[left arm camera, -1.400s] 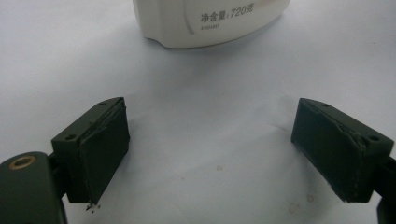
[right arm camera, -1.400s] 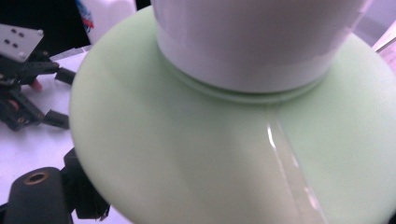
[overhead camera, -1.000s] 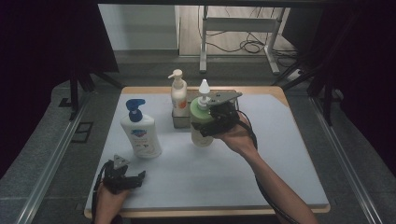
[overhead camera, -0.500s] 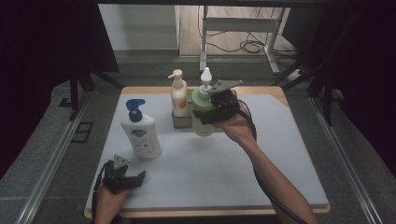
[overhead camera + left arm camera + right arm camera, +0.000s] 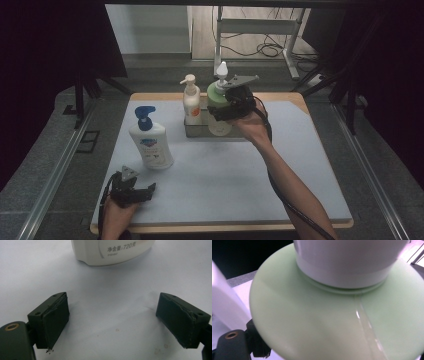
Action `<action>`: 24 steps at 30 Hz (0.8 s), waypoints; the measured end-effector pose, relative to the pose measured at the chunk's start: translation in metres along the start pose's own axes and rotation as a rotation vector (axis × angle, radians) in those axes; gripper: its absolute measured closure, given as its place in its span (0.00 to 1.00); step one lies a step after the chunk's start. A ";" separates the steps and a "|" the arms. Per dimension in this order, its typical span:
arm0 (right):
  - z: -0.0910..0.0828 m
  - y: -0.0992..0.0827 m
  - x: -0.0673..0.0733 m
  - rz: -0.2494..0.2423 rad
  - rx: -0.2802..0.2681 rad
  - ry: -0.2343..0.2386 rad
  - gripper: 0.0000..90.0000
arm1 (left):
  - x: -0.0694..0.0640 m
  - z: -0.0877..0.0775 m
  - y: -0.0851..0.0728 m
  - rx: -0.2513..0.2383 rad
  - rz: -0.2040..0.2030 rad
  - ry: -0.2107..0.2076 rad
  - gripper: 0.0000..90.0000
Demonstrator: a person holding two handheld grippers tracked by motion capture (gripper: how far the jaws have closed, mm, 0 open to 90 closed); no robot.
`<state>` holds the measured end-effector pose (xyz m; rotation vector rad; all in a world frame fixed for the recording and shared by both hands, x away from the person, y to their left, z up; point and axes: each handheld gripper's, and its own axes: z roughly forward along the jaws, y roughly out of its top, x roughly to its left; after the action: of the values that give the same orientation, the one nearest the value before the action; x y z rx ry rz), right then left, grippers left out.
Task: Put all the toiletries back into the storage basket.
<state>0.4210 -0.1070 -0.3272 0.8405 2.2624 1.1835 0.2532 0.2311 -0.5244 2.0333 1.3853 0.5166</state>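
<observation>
A pale green bottle (image 5: pixel 216 94) with a white pump top is held upright at the right half of a grey tray (image 5: pixel 195 131), with my right gripper (image 5: pixel 221 112) shut on its body. In the right gripper view the bottle's green shoulder (image 5: pixel 324 322) sits very close, and one black finger (image 5: pixel 258 346) presses its left side. A white pump bottle with an orange label (image 5: pixel 190 102) stands in the tray's left half, right beside it. I cannot tell whether the green bottle rests in the tray. My left gripper (image 5: pixel 150 191) lies open on the mat at the front left, with nothing between its fingers (image 5: pixel 53 320).
A white bottle with a blue pump (image 5: pixel 150 142) stands on the pale mat (image 5: pixel 225 175) just beyond the left gripper; its base (image 5: pixel 112 251) is close ahead in the left gripper view. Metal rails run along both sides of the table.
My right gripper has carried the green bottle toward the back of the table and slightly up, next to the orange-label bottle. The left gripper has stayed in place.
</observation>
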 end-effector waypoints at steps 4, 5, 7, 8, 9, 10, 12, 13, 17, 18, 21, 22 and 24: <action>0.008 0.004 -0.002 0.007 0.000 -0.012 0.13 | 0.000 0.000 0.000 0.000 0.000 0.000 0.13; 0.008 0.004 -0.002 0.007 0.000 -0.012 0.13 | 0.000 0.000 0.000 0.000 0.000 0.000 0.13; 0.012 0.005 -0.004 0.007 -0.003 -0.015 0.13 | 0.000 0.000 0.000 0.000 0.000 0.000 0.13; 0.013 0.006 -0.004 0.011 -0.002 -0.018 0.13 | 0.000 0.000 0.000 0.000 0.000 0.000 0.13; 0.017 0.008 -0.005 0.015 -0.001 -0.022 0.13 | 0.000 0.000 0.000 0.000 0.000 0.000 0.13; 0.017 0.008 -0.005 0.015 -0.001 -0.022 0.13 | 0.000 0.000 0.000 0.000 0.000 0.000 0.13; 0.022 0.010 -0.007 0.019 -0.001 -0.031 0.13 | 0.000 0.000 0.000 0.000 0.000 0.000 0.13; 0.024 0.010 -0.008 0.021 0.000 -0.034 0.13 | 0.000 0.000 0.000 0.000 0.000 0.000 0.13; 0.028 0.011 -0.011 0.032 0.000 -0.041 0.13 | 0.000 0.000 0.000 0.000 0.000 0.000 0.13; 0.029 0.012 -0.011 0.034 -0.001 -0.043 0.13 | 0.000 0.000 0.000 0.000 0.000 0.000 0.13; 0.032 0.014 -0.014 0.033 0.000 -0.055 0.13 | 0.000 0.000 0.000 0.000 0.000 -0.002 0.13; 0.033 0.014 -0.015 0.036 0.000 -0.057 0.13 | 0.000 0.000 0.000 0.000 -0.001 -0.001 0.13; 0.037 0.016 -0.016 0.039 0.002 -0.060 0.13 | 0.000 0.000 0.000 0.000 -0.001 -0.001 0.13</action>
<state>0.4607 -0.0905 -0.3313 0.9129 2.2090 1.1572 0.2532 0.2310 -0.5244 2.0325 1.3852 0.5152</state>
